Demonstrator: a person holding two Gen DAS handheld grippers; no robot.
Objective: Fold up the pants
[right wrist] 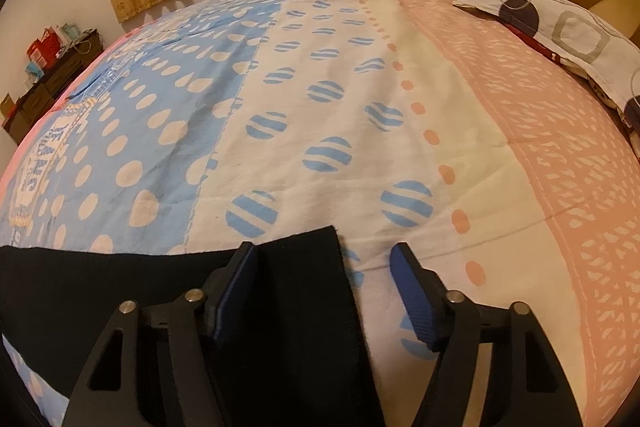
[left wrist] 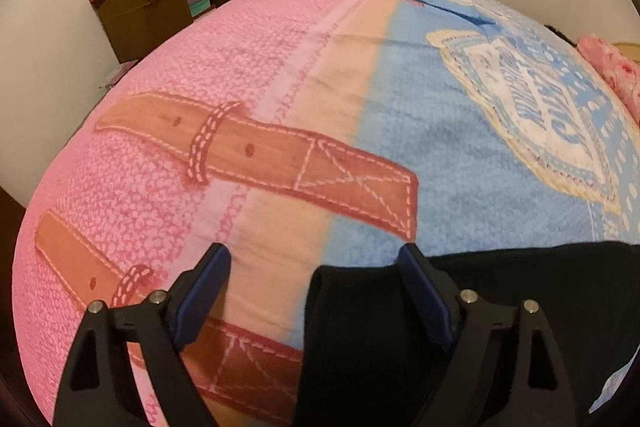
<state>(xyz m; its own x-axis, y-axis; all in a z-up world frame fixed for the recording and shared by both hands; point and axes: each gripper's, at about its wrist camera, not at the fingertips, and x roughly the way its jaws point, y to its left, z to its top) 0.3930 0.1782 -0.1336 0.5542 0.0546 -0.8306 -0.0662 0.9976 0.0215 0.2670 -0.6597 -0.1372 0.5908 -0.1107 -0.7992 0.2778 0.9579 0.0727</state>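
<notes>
Black pants [left wrist: 500, 307] laid flat on the bed cover [left wrist: 280, 87], long axis running side to side across the lower frame. In the left wrist view, one end at lower centre, cloth extending to the right edge. In the right wrist view, the other end [right wrist: 308, 267] at lower centre, cloth extending to the left edge. Left gripper [left wrist: 316, 267] released, fingers [left wrist: 208, 283] straddling the end. Right gripper [right wrist: 324, 265] released, fingers [right wrist: 412, 291] straddling the opposite end, pads not pressing.
</notes>
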